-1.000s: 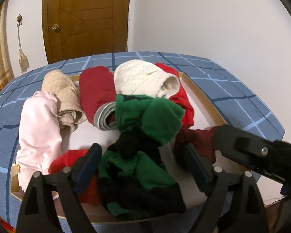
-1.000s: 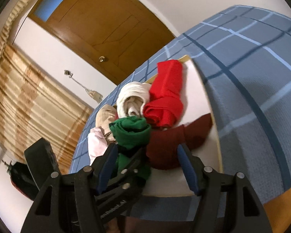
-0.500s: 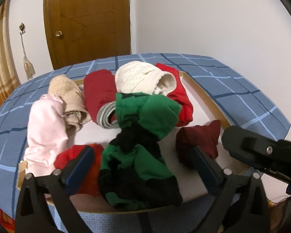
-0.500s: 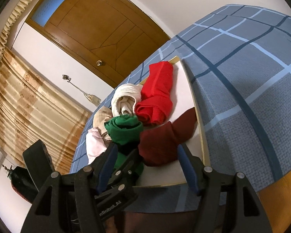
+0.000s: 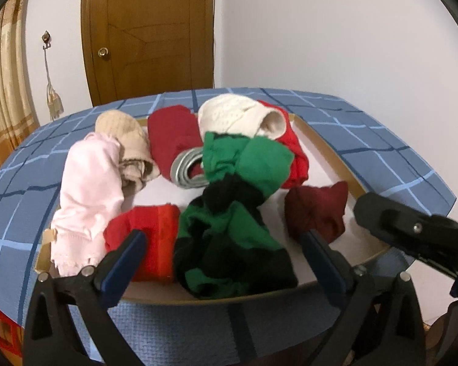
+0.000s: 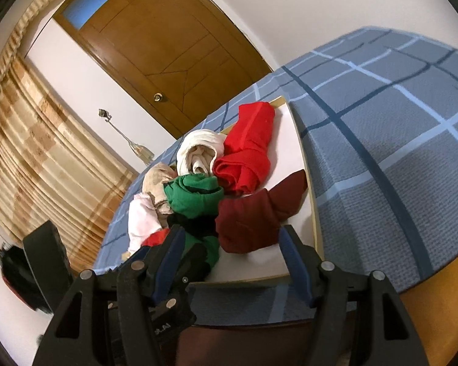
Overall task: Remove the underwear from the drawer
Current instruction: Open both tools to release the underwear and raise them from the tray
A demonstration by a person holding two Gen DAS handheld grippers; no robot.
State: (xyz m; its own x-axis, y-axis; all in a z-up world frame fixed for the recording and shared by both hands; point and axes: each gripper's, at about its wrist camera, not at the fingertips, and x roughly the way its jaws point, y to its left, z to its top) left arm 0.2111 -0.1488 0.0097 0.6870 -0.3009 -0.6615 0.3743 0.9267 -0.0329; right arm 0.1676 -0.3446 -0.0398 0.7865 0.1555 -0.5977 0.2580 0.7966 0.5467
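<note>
Drawer [image 5: 348,180] heaped with rolled underwear [image 5: 235,231], left tool [image 5: 223,259] wide open, right tool [image 6: 229,259] open, both empty.

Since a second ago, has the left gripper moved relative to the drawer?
Yes. The left gripper has backed away: its jaws, earlier flanking the green underwear, now stand near the drawer front edge, wide open and empty.

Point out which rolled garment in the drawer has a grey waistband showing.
The dark red roll at the back, between the beige roll and the white roll. Its grey striped waistband curls out at the near end; no other shows one.
</note>
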